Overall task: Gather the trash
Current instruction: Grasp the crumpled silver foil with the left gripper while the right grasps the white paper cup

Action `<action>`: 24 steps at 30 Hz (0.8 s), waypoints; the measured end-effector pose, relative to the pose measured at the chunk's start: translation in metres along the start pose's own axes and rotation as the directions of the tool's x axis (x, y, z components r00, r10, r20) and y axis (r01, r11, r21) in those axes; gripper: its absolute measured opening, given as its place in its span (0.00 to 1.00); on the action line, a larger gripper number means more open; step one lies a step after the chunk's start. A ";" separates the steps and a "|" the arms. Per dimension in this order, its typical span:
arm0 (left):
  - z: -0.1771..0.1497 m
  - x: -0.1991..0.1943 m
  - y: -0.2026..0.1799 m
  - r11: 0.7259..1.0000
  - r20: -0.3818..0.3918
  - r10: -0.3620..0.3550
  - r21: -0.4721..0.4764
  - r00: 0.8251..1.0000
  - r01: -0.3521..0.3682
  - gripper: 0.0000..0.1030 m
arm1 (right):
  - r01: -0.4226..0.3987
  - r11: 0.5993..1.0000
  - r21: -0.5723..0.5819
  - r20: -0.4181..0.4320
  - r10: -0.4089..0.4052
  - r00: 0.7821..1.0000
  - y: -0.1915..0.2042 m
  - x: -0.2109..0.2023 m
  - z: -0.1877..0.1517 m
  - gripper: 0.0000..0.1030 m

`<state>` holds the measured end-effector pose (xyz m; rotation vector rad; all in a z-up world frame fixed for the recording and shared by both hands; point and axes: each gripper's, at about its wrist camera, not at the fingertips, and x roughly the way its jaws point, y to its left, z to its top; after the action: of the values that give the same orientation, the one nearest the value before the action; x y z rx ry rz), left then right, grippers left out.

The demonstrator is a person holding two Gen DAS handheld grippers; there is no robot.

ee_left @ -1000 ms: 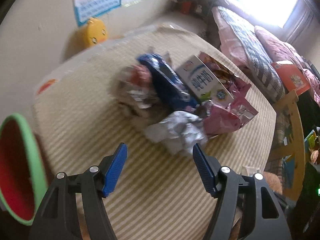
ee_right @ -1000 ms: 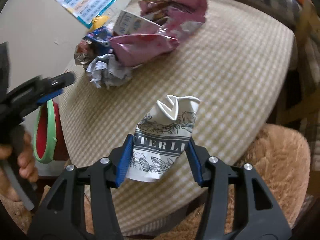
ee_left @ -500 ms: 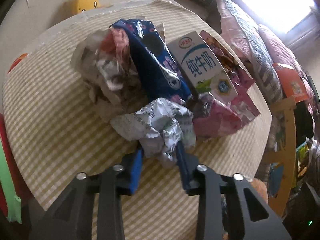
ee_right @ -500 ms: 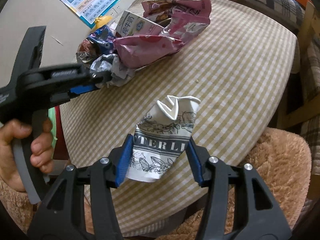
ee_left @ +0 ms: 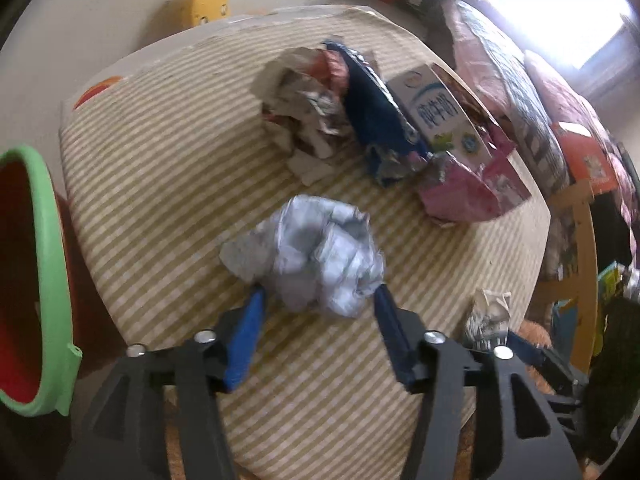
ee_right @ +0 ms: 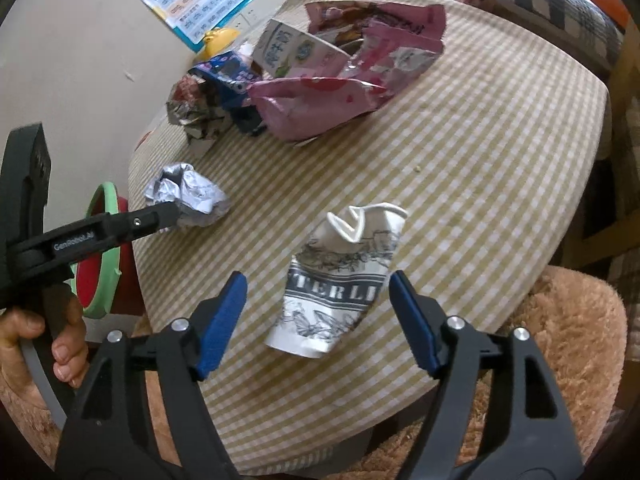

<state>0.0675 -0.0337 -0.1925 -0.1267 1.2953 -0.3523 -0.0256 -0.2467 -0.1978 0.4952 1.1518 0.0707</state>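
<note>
Bin (ee_left: 48, 264) is seen left of the left gripper (ee_left: 318, 320), clamped on crumpled paper (ee_left: 312, 248); the right gripper (ee_right: 318, 320) is spread around the crushed cup (ee_right: 340, 284).

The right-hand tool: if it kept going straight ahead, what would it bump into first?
Probably the crushed paper cup, lying on the checked table just ahead of the right tool, whose jaws stand open around it.

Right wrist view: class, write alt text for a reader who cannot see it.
The right gripper is open around a crushed paper cup lying on a checked round table. On the left, the left gripper holds a crumpled foil ball; a wrapper pile lies behind.
</note>
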 end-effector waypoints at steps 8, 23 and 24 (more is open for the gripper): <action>0.007 0.015 -0.009 0.999 -0.035 -0.035 -0.029 0.999 0.034 0.58 | 0.005 1.000 -0.015 0.001 -0.004 1.000 0.003 -0.001 -0.001 0.70; 0.013 -0.020 0.005 0.999 0.091 0.054 0.004 0.994 -0.054 0.58 | -0.032 0.999 -0.012 0.014 0.032 0.999 0.002 0.001 0.000 0.18; 0.015 -0.022 0.007 0.999 0.096 0.054 0.001 0.994 -0.054 0.58 | -0.035 0.999 -0.007 0.013 0.035 0.999 0.001 0.001 -0.001 0.18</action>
<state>0.0777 -0.0219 -0.1701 -0.1041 1.2011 -0.2984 -0.0256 -0.2450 -0.1981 0.5093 1.1296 0.1018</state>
